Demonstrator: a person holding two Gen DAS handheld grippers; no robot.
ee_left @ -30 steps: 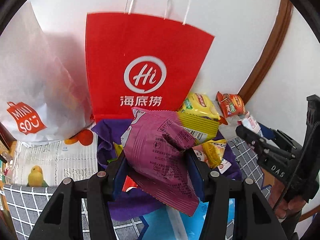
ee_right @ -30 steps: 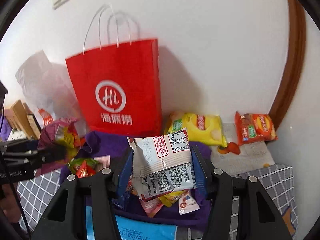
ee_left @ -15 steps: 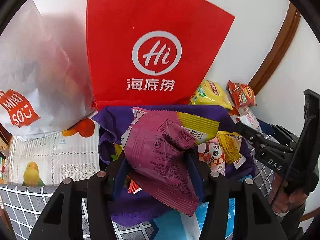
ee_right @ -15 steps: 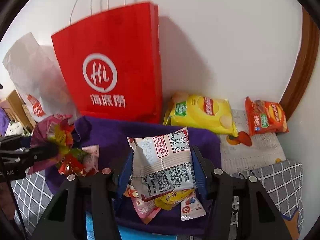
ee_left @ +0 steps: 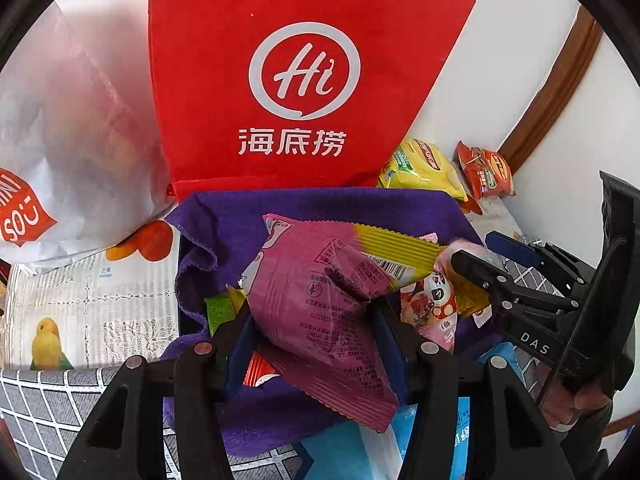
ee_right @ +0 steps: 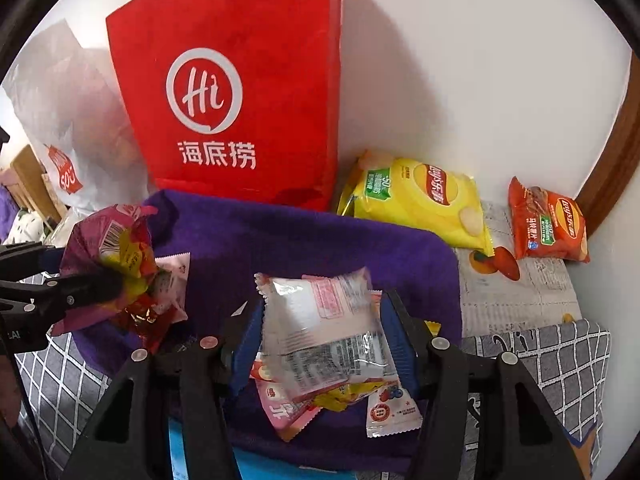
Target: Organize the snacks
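Red paper bag (ee_right: pixel 240 92) (white "Hi" logo) upright against white wall (ee_right: pixel 480 60). White plastic bag (ee_left: pixel 68 120) just left of it. Grey checked cloth (ee_right: pixel 560 360) and fruit-print paper (ee_left: pixel 92 296) underneath.

**Tight squeeze over the purple cloth**

The red paper bag (ee_right: pixel 236 92) stands upright against the wall, blocking the far edge of the purple cloth (ee_right: pixel 304 240). A white plastic bag (ee_left: pixel 68 128) closes off the far left. Loose packets (ee_right: pixel 332 396) crowd the cloth's near side, but its middle lies bare. On the right, a yellow chip bag (ee_right: pixel 420 196) and an orange chip bag (ee_right: pixel 548 224) sit by the wall, with clear newspaper (ee_right: pixel 520 296) in front.
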